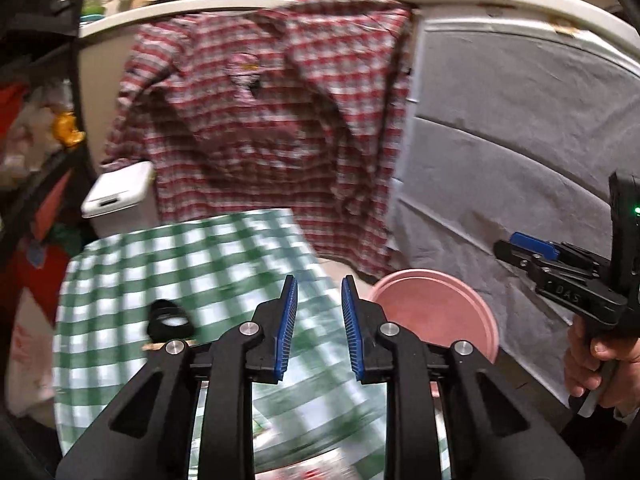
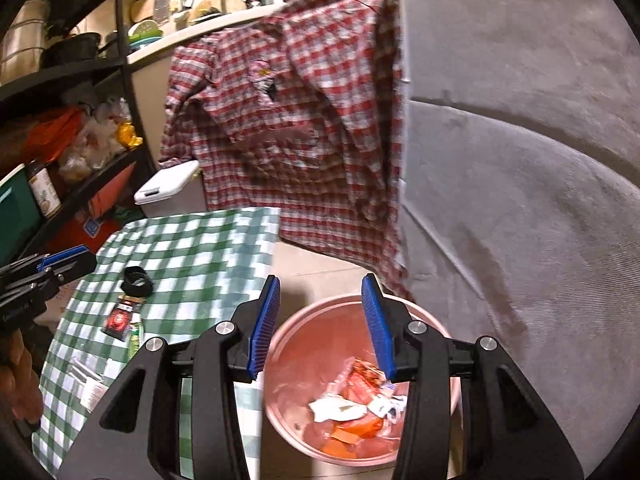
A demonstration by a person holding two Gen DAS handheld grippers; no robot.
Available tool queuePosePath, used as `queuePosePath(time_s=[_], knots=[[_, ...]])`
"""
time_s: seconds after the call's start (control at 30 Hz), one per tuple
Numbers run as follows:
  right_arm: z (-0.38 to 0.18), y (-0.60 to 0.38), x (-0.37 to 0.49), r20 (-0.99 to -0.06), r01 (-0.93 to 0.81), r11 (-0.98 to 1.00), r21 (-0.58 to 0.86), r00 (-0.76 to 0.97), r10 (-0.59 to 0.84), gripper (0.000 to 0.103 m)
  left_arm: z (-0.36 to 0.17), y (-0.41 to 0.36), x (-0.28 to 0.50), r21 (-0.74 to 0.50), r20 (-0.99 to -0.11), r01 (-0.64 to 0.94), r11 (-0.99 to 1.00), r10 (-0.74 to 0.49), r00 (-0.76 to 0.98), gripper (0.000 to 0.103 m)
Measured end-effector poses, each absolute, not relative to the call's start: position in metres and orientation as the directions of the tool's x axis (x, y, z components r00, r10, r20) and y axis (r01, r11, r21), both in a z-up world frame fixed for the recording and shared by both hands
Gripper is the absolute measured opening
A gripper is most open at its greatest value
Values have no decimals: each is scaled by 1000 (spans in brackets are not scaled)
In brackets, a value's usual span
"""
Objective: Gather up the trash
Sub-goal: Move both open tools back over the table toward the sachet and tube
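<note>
From the left wrist view, the left gripper (image 1: pixel 319 300) hangs over the table (image 1: pixel 120 264) with its green checked cloth, jaws parted a little and nothing between them. A black ring-shaped thing (image 1: pixel 168 320) lies on the cloth to its left, with a sliver of some wrapper just below it. The pink bin (image 1: pixel 436 312) stands on the floor beside the table, its inside hidden from here. The right gripper (image 1: pixel 520 248) shows at the far right, held in a hand (image 1: pixel 596 364). The cloth is smeared by blur, so small scraps on it cannot be made out.

From the right wrist view, the right gripper (image 2: pixel 322 312) hovers above the bin (image 2: pixel 288 328), jaws apart and empty. Orange and white wrappers (image 2: pixel 356 404) already lie in the bin, so part of the collecting looks done. Still left on the table (image 2: pixel 192 248) are the black ring (image 2: pixel 137 280), a red packet (image 2: pixel 119 316), a green packet (image 2: pixel 136 334) touching it and pale scraps (image 2: pixel 90 384) nearer the edge. The near part of the table is cut off by the gripper's body.
</note>
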State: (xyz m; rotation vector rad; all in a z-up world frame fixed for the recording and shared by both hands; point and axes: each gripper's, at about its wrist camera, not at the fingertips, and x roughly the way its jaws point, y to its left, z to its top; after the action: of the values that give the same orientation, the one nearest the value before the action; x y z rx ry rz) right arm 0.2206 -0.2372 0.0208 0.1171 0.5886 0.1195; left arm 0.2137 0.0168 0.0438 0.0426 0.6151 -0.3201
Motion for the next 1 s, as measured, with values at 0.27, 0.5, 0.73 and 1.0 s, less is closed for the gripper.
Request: queuePosePath(time_s=[0.27, 0.5, 0.73, 1.0], knots=[[22, -172, 219, -509, -200, 967, 160, 823, 254, 34, 47, 107, 204, -67, -588, 193, 979, -194, 785, 23], [5, -106, 231, -558, -340, 920, 192, 733, 388, 25, 44, 167, 202, -74, -587, 110, 991, -132, 798, 21], [-30, -44, 242, -657, -452, 874, 179, 606, 448, 24, 38, 197, 210, -90, -595, 65, 994, -106, 797, 21], [-65, 8, 255, -759, -537, 827, 169, 464, 457, 28, 27, 209, 223, -117, -610, 49, 992, -111, 784, 21]])
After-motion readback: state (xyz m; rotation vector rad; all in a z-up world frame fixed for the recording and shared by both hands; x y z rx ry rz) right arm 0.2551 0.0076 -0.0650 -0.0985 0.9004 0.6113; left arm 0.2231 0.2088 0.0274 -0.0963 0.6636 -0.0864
